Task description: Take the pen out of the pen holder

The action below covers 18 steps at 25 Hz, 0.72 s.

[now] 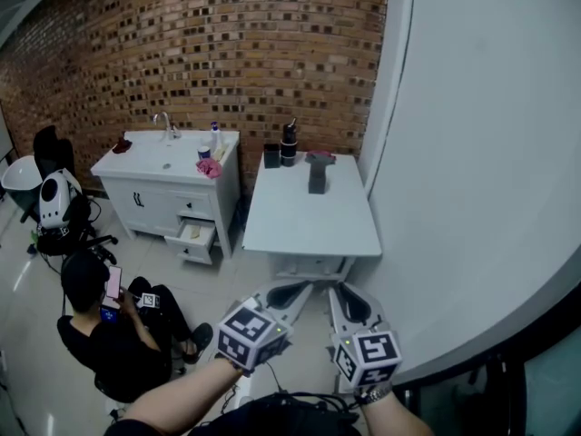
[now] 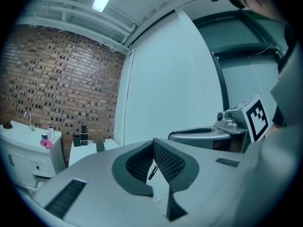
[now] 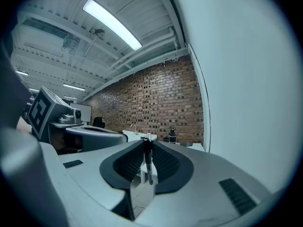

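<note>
Extraction appears done: pen (image 3: 148, 162) pinched upright in R gripper (image 3: 147, 145), far from table (image 1: 309, 221); L gripper (image 2: 154, 145) jaws almost touching, unidentified dark sliver (image 2: 152, 172) in gap; next: maintain pinch, find set-down spot w/o slip.

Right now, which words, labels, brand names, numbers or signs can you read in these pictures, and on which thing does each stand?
None can be read.
Marker cubes: black and white squares only, no letters.
Bottle on the washstand: any print is too small to read.
Phone of the seated person: screen too small to read.
Pen: no print shows.
</note>
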Each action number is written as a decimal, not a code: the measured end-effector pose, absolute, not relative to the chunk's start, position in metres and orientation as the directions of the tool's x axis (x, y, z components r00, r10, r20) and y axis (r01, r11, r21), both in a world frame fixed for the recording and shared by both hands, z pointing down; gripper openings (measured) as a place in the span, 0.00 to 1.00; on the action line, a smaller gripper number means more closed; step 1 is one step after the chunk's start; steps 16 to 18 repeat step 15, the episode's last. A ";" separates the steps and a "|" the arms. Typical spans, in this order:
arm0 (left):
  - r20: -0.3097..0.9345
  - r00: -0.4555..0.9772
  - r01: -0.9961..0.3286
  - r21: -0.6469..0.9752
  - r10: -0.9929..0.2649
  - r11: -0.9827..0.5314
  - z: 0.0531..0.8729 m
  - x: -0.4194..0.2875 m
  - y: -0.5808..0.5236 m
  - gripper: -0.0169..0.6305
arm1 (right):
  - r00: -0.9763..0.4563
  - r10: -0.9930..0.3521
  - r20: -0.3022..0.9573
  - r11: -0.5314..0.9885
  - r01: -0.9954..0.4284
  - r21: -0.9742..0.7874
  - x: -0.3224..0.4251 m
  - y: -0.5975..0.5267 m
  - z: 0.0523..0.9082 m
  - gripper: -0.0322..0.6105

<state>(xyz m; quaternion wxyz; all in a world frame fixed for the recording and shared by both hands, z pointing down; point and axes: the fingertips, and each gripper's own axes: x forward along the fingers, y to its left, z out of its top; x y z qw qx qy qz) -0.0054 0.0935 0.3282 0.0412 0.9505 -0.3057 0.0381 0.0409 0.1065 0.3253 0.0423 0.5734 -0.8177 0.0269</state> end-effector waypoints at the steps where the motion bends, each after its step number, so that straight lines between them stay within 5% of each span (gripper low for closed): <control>1: 0.096 0.810 -0.584 0.056 -0.578 -0.810 0.328 -0.005 0.094 0.03 | -0.341 -0.935 0.099 0.343 -0.939 0.006 0.041 0.107 0.326 0.16; 18: 0.093 0.809 -0.586 0.057 -0.580 -0.808 0.327 0.003 0.100 0.03 | -0.339 -0.935 0.105 0.342 -0.940 0.010 0.047 0.114 0.322 0.16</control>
